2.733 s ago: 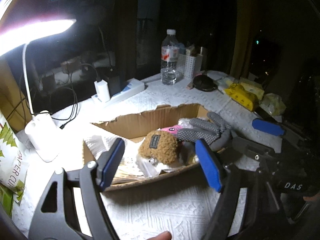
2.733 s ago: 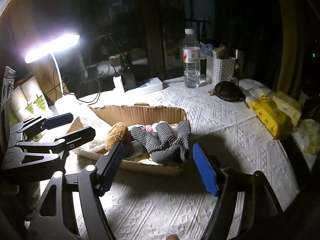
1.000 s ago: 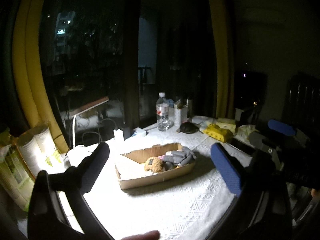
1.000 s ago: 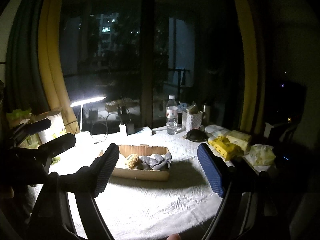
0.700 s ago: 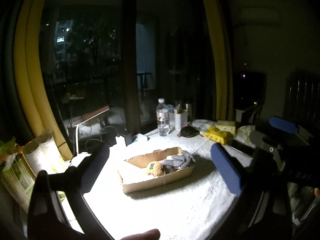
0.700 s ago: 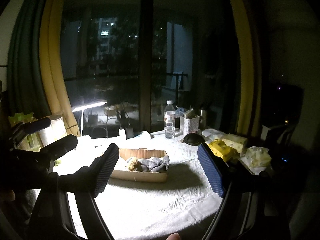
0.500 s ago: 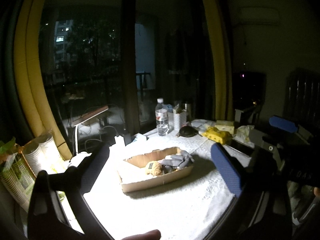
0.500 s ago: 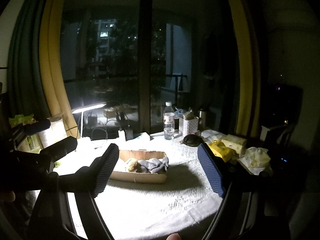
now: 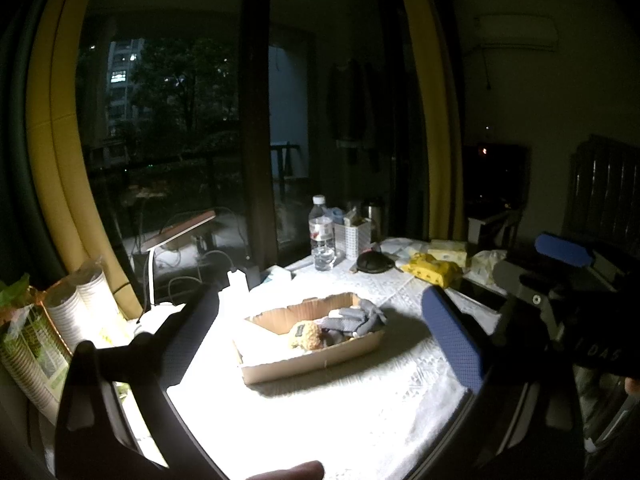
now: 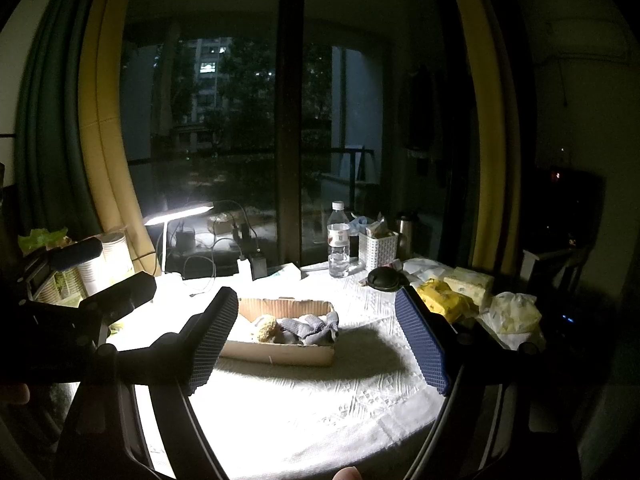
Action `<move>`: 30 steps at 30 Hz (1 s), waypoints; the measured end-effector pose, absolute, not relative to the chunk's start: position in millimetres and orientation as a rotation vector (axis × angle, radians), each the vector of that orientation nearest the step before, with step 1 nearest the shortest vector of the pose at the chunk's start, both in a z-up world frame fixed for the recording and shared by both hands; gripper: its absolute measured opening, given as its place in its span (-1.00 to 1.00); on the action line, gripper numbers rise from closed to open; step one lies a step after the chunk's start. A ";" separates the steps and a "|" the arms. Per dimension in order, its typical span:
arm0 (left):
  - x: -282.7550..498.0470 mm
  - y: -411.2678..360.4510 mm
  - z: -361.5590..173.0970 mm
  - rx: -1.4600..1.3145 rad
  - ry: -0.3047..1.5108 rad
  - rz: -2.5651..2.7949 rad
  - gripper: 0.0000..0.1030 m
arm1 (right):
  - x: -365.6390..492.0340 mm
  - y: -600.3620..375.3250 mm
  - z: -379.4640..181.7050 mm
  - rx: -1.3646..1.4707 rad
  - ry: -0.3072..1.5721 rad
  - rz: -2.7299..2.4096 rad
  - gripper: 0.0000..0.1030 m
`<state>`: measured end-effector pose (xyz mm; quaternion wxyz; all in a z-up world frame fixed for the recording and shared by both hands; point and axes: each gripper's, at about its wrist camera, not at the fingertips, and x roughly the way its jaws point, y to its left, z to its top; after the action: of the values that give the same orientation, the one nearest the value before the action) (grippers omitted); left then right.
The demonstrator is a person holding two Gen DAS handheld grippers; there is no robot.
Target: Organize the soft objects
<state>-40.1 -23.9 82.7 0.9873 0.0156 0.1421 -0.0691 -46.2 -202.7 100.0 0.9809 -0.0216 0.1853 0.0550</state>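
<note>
A shallow cardboard box (image 9: 312,356) sits mid-table on a white cloth, also in the right wrist view (image 10: 280,352). Inside lie a brown plush toy (image 9: 306,335) (image 10: 266,328) and grey dotted socks (image 9: 354,318) (image 10: 312,328). My left gripper (image 9: 324,340) is open and empty, held well back from the box. My right gripper (image 10: 316,340) is open and empty, also well back. Each gripper shows in the other's view, the right one (image 9: 560,280) at the right and the left one (image 10: 92,280) at the left.
A lit desk lamp (image 10: 180,214) stands at the back left with cables and a charger. A water bottle (image 10: 339,240), white basket (image 10: 378,250), black round object (image 10: 384,278) and yellow tissue packs (image 10: 444,300) line the back right. Paper cup stacks (image 9: 80,308) stand left.
Both grippers have pulled far back and up from the box, so it looks much smaller. Over the last half second little moves. Both stay open and empty.
</note>
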 end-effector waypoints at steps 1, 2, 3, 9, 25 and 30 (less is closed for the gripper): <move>-40.0 -23.8 82.7 0.030 0.286 -0.139 0.98 | -47.4 -201.9 99.9 -0.045 0.374 0.111 0.62; -39.9 -23.6 82.6 0.030 0.286 -0.140 0.98 | -48.3 -202.0 100.3 -0.046 0.376 0.111 0.62; -39.9 -23.8 82.0 0.027 0.288 -0.139 0.98 | -48.5 -201.1 99.1 -0.046 0.377 0.111 0.62; -41.6 -25.8 79.1 0.023 0.295 -0.137 0.98 | -49.5 -200.7 98.4 -0.046 0.379 0.112 0.62; -40.5 -20.7 79.5 -0.004 0.301 -0.139 0.98 | -48.8 -200.6 98.1 -0.048 0.380 0.112 0.62; -41.1 -20.9 79.4 -0.004 0.303 -0.138 0.98 | -49.7 -200.8 98.3 -0.047 0.381 0.112 0.62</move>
<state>-41.1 -20.9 79.4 0.9862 -0.0018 0.1506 -0.0686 -49.8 -200.8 98.3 0.9801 -0.0236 0.1894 0.0554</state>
